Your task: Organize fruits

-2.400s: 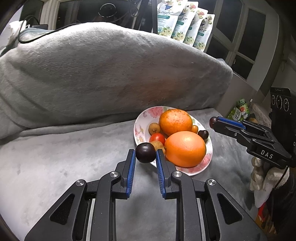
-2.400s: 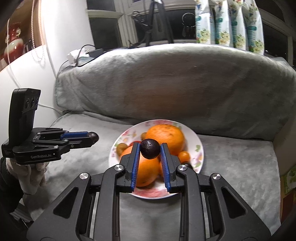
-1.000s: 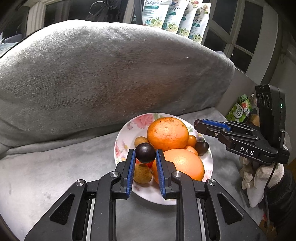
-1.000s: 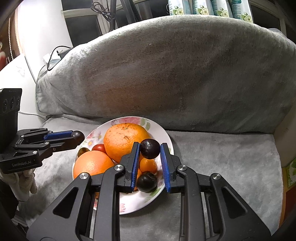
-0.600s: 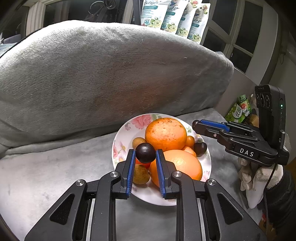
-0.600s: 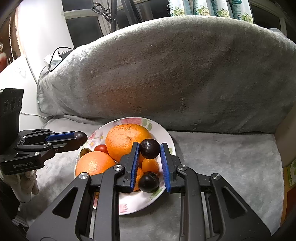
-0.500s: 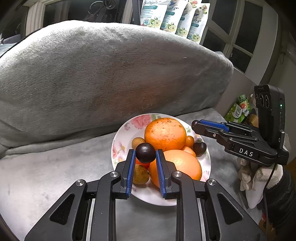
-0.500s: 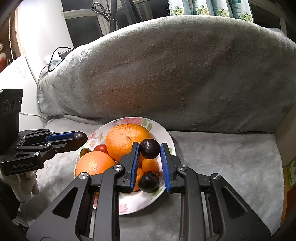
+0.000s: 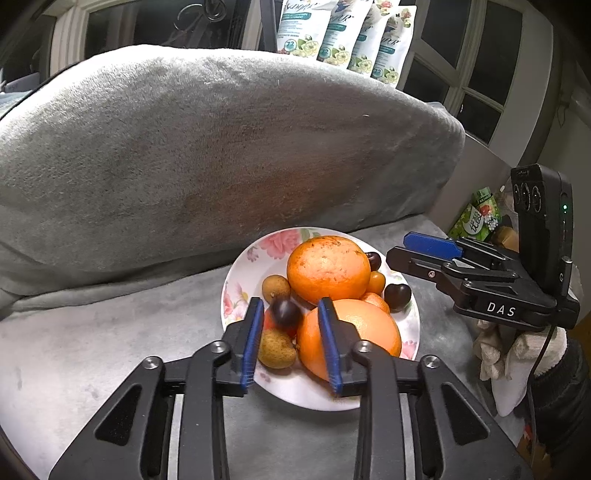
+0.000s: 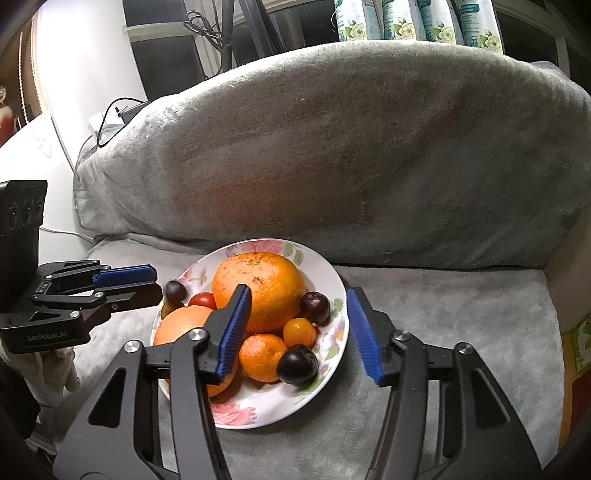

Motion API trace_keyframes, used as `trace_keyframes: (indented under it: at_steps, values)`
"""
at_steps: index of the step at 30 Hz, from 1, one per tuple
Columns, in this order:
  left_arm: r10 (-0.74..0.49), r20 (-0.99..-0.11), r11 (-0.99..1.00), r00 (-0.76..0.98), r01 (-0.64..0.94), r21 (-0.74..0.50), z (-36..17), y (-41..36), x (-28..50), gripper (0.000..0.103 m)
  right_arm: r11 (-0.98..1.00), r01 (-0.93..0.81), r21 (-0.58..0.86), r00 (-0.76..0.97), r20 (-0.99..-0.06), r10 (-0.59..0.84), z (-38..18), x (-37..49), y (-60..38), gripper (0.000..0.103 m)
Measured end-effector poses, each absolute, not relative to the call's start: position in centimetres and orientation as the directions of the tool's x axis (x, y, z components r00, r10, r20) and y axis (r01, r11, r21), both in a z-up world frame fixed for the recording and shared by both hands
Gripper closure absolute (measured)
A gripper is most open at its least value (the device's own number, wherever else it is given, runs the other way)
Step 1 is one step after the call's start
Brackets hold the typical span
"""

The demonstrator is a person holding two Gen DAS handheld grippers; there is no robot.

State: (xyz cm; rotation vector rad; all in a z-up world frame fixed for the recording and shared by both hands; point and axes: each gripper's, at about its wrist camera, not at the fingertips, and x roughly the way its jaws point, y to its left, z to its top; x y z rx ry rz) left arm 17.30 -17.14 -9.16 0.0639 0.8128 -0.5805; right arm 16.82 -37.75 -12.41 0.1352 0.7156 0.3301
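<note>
Left gripper (image 9: 290, 317), seen from its own camera, hovers over the near left edge of the flowered plate (image 9: 236, 284); its jaws have just been opening, and a dark plum (image 9: 285, 313) sits between the blue pads without being pressed, lying among the fruit on the plate. Right gripper (image 10: 299, 310) hangs over the right half of the same plate (image 10: 332, 280); its jaws have just been opening too and now stand wide apart, with nothing clamped. Below it a second dark plum (image 10: 314, 306) rests against the right flank of the far orange (image 10: 260, 290), and a third plum (image 10: 297, 364) lies nearer, beside a small tangerine (image 10: 261, 356) and a small yellow-orange fruit (image 10: 300, 332). A second large orange (image 9: 349, 338) fills the near part of the plate, just right of the left gripper. A red tomato (image 10: 202, 300) lies between the two oranges on the left side. Two brown fruits (image 9: 276, 288) lie at the left of the plate, one far and one near. The plate stands on a grey blanket (image 9: 110, 354) that also covers the large cushion (image 9: 207, 147) behind it. White packets (image 9: 343, 33) stand in a row beyond the cushion. A gloved hand (image 9: 513, 354) grips the handle of the right gripper.
</note>
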Motion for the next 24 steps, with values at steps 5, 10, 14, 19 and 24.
trace_keyframes:
  at_steps: [5, 10, 14, 19, 24]
  values:
    - [-0.456, -0.695, 0.843, 0.556, 0.52, -0.138, -8.9, -17.4, 16.9, 0.043, 0.944, -0.24, 0.226, 0.713, -0.619, 0.33, -12.3, 16.7, -37.9, 0.033]
    - [-0.451, -0.694, 0.844, 0.562, 0.522, -0.125, -8.7, -17.7, 16.7, 0.042, 0.947, -0.231, 0.224, 0.721, -0.614, 0.321, -12.1, 16.6, -38.0, 0.026]
    - [-0.447, -0.695, 0.845, 0.563, 0.52, -0.122, -8.7, -17.7, 16.6, 0.042, 0.949, -0.228, 0.219, 0.724, -0.613, 0.316, -12.0, 16.5, -38.1, 0.014]
    - [-0.44, -0.694, 0.848, 0.571, 0.519, -0.111, -8.5, -17.7, 16.3, 0.035, 0.949, -0.22, 0.224, 0.728, -0.61, 0.312, -11.8, 16.4, -38.2, 0.011]
    - [-0.427, -0.693, 0.852, 0.58, 0.515, -0.094, -8.4, -17.6, 15.9, 0.034, 0.951, -0.223, 0.216, 0.727, -0.612, 0.31, -11.6, 16.4, -38.0, 0.011]
